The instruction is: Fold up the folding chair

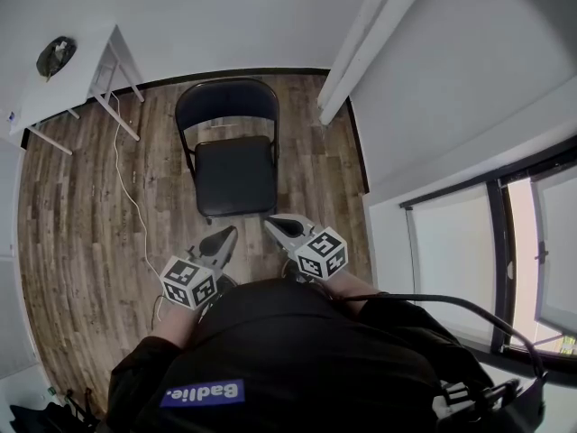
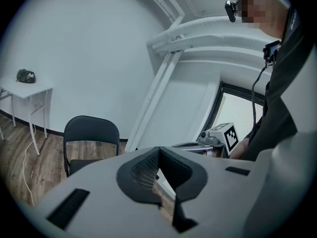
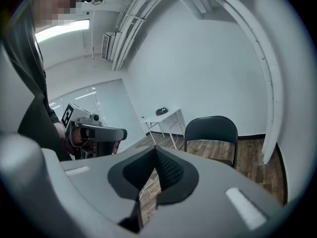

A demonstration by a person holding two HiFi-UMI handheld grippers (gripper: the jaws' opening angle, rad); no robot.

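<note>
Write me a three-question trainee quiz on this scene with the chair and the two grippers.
1. True or false: the folding chair is already folded flat.
2. Pick one. The left gripper and the right gripper are: A) both shut and empty, short of the chair; B) both clamped on the chair's backrest; C) one open, one shut.
3. Fill in: the dark object lies on the white ____.

Key:
1. False. It stands unfolded on the wood floor.
2. A.
3. Table.
</note>
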